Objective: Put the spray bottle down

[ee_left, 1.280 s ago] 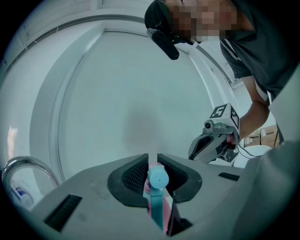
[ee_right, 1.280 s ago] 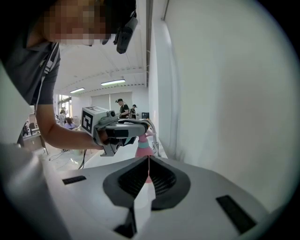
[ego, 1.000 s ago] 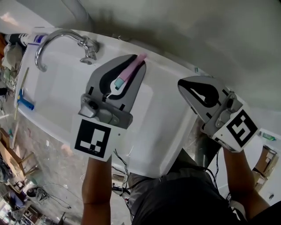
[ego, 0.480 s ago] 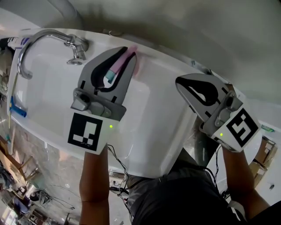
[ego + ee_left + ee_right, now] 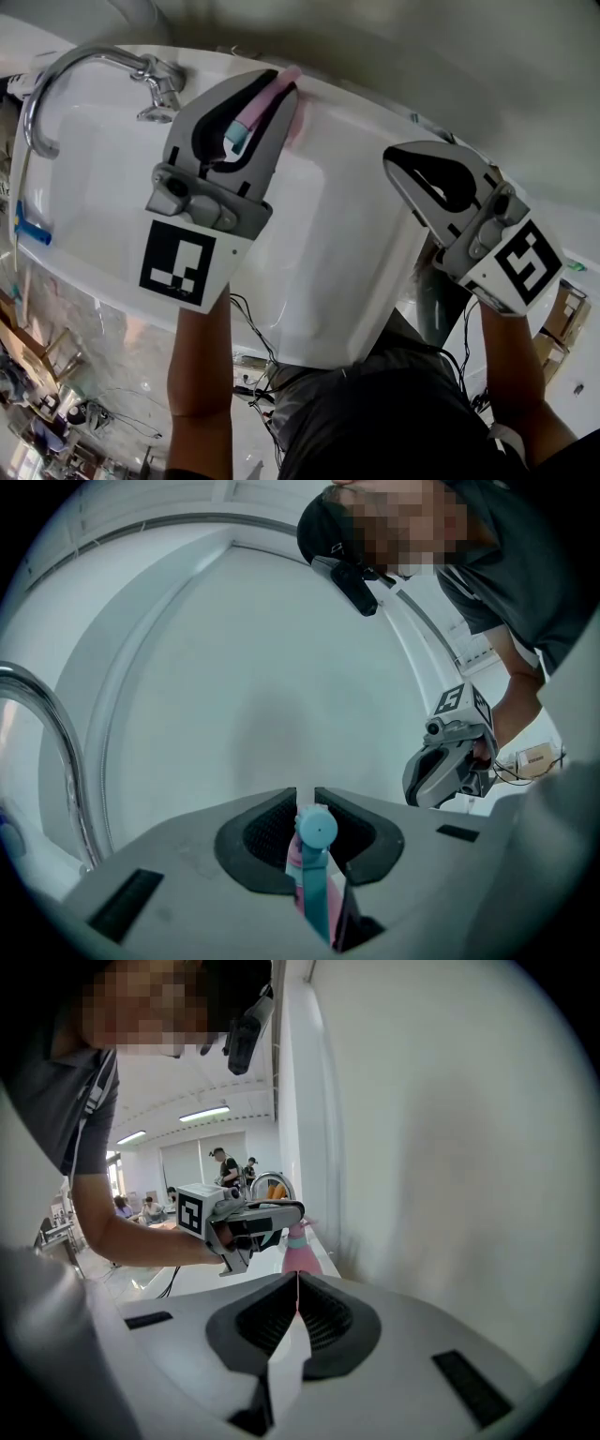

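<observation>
While your left gripper (image 5: 281, 86) is clamped on the pink spray bottle (image 5: 262, 105), its jaws stand narrow on the neck and the teal nozzle faces back along them. The bottle hangs at the back ledge of the white sink (image 5: 337, 244), just right of the chrome faucet (image 5: 157, 82) and close against the grey wall (image 5: 422, 66). From your right gripper view the pink body (image 5: 298, 1258) drops below the left gripper (image 5: 277, 1211) toward the ledge. Whether its base touches the ledge cannot be made out.

Your right gripper (image 5: 401, 161) hovers apart from the left, over the sink's right end. Its jaws are pressed together with nothing between them.

The sink's top is smooth, glossy and white, and it runs slantwise across the head view. A small blue item (image 5: 28, 230) lies at its left edge. Below the near rim, thin cables (image 5: 253, 323) trail over a pale mottled floor (image 5: 84, 328).

Beyond your arm, the right gripper view opens onto a long, bright room. Strip lights (image 5: 206, 1113) line its ceiling, and people (image 5: 225, 1166) stand far at the back.
</observation>
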A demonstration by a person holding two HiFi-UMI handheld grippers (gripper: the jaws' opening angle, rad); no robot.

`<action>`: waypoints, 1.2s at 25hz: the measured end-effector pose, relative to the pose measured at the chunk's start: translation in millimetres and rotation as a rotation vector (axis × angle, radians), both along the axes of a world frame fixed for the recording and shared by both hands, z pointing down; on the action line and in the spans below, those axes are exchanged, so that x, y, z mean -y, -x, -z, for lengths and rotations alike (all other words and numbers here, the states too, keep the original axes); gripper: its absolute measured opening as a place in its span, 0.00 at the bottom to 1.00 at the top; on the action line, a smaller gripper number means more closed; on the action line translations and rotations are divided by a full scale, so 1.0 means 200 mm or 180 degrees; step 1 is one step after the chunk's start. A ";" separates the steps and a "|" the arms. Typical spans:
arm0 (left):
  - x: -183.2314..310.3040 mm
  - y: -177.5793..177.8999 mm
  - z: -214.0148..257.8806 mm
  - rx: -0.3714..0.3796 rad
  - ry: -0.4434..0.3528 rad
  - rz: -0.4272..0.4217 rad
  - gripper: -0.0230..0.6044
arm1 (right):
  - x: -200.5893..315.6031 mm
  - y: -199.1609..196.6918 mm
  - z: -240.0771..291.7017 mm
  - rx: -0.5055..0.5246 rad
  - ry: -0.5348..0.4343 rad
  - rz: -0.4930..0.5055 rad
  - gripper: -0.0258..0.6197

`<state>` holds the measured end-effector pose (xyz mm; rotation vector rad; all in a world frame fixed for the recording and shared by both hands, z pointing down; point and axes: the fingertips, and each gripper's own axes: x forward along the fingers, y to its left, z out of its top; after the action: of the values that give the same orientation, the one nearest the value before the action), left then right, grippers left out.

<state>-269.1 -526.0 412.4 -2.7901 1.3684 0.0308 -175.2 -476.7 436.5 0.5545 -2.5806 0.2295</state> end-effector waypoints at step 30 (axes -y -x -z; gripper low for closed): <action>-0.20 -0.04 0.11 0.0777 -0.0100 -0.0463 0.44 | -0.09 0.07 0.18 0.0136 -0.0118 0.0278 0.05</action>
<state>-260.5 -485.9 390.2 -2.7501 1.0997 -0.2726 -188.3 -459.2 401.4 0.4534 -2.6482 0.1659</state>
